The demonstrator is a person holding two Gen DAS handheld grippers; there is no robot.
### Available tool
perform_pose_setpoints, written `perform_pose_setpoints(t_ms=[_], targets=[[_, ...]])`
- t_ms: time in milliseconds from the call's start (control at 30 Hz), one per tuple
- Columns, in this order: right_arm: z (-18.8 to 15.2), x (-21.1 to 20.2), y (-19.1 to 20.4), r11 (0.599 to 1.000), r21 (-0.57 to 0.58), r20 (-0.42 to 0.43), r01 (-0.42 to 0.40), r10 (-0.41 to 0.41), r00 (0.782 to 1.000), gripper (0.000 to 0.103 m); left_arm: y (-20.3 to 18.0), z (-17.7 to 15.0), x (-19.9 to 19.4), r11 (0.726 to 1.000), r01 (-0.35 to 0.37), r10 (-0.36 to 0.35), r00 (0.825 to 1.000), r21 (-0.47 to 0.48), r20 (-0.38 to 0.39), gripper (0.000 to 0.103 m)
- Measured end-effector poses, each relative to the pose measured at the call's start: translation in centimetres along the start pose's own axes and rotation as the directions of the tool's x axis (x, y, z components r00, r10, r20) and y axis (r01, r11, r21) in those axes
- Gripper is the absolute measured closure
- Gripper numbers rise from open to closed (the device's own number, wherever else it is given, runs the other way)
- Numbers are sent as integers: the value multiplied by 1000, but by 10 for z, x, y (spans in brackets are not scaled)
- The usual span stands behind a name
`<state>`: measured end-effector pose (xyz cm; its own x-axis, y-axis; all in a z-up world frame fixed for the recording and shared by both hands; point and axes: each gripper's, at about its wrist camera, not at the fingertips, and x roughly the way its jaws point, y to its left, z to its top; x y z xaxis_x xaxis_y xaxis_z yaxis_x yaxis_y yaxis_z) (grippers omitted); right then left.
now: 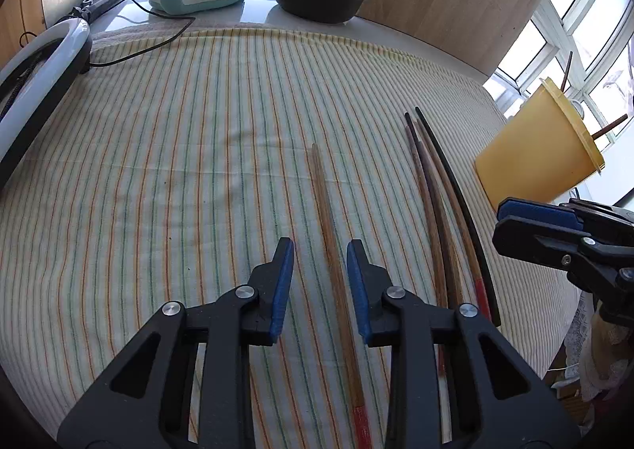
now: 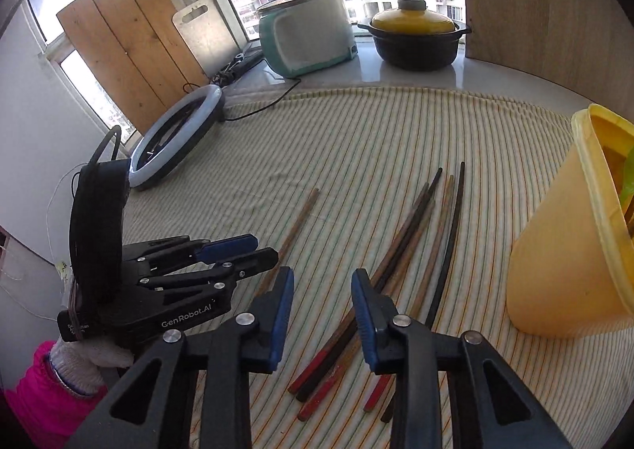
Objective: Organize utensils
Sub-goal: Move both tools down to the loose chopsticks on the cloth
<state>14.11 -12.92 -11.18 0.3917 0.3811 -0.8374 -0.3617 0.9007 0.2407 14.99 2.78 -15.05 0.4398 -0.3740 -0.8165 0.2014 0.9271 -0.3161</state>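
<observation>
Straddling a lone light-wood chopstick [image 1: 332,235] that lies on the striped cloth [image 1: 178,156], the left gripper [image 1: 320,251] has its blue pads narrowly apart on either side of the stick without pressing it, a stance that looks set for a pinch. The right gripper [image 2: 321,282] has its pads just as narrow with nothing between them; its right pad sits over the edge of a loose bundle of dark and brown chopsticks [image 2: 412,235] fanned out on the cloth, their red ends nearest the camera. Beside that bundle stands the yellow plastic cup [image 2: 570,251], probably where the sticks belong, since a few sticks already poke from its mouth. Only the right wrist view shows the cup's inside and the person's gloved hand [image 2: 85,362] with a pink sleeve carrying the left gripper; only the left wrist view shows the single chopstick's red end and how squarely the pads frame it.
</observation>
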Motion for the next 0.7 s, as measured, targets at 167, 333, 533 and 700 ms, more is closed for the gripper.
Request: perform_pose_setpoints(t_ms=[167, 333, 533, 700], targets=[[14, 30, -10, 997, 72, -82, 11, -5, 997, 75, -1, -1, 0, 1000, 6, -6, 1000, 2, 1, 76], [22, 53, -20, 993, 103, -135, 53, -39, 990, 78, -3, -1, 3, 1000, 5, -5, 1000, 9, -3, 80], [23, 64, -30, 989, 128, -158, 77, -56, 986, 82, -3, -1, 5, 1000, 1, -1, 1000, 13, -3, 80], [24, 61, -34, 986, 141, -147, 87, -66, 987, 82, -3, 1, 6, 1000, 0, 0, 1000, 17, -3, 80]])
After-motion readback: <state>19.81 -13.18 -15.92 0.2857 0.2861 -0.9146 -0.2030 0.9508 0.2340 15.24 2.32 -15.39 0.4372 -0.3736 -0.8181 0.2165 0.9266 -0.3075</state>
